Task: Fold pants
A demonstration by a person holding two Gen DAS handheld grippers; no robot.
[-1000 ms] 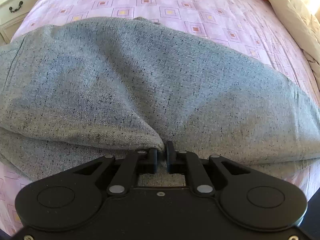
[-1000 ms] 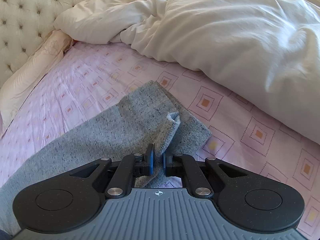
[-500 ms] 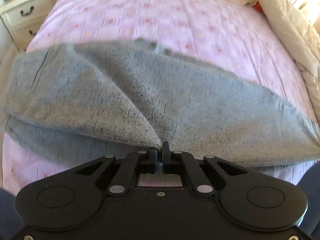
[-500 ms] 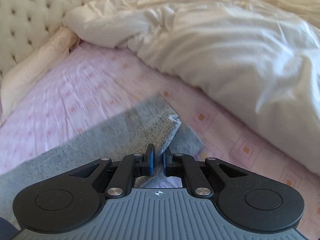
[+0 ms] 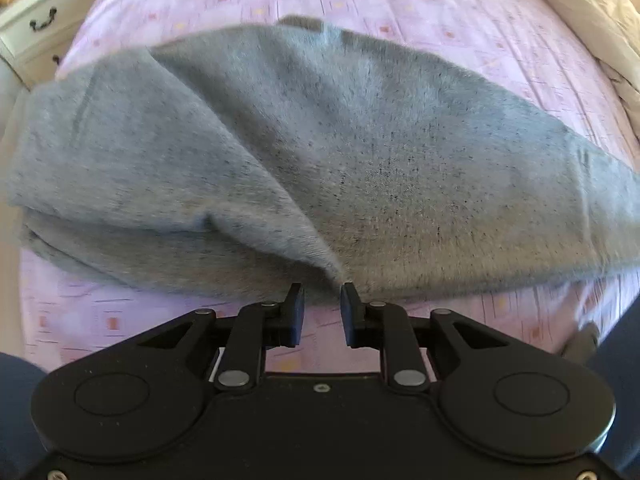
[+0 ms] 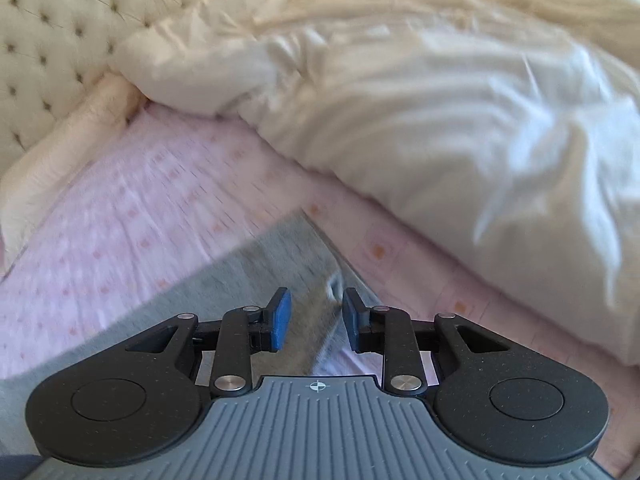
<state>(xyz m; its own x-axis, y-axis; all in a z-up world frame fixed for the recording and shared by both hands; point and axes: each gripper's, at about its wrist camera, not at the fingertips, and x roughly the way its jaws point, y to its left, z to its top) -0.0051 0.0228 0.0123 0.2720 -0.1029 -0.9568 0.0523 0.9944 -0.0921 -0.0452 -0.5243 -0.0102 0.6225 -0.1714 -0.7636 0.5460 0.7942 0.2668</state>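
Note:
Grey speckled pants (image 5: 360, 152) lie folded lengthwise across the pink patterned sheet (image 5: 400, 4), with a fold running to their near edge. My left gripper (image 5: 322, 294) hovers just short of that edge. Its jaws are opening, the pads touch no cloth, and only sheet shows between them. In the right wrist view the leg end of the pants (image 6: 280, 264) lies on the sheet (image 6: 120, 216). Above it my right gripper (image 6: 314, 300) has its jaws opening. Grey cloth shows in the gap, but the blue pads (image 6: 280, 320) do not press on it.
A crumpled white duvet (image 6: 440, 100) fills the right side of the bed. A tufted cream headboard (image 6: 52, 40) with a pillow (image 6: 68, 148) stands behind. A white nightstand (image 5: 36, 24) is at the bed's left. Dark-clothed legs (image 5: 624, 344) flank the left gripper.
Both grippers were shut on the grey cloth; now their jaws have parted and let it go. Both have lifted away, and the pants have dropped onto the sheet.

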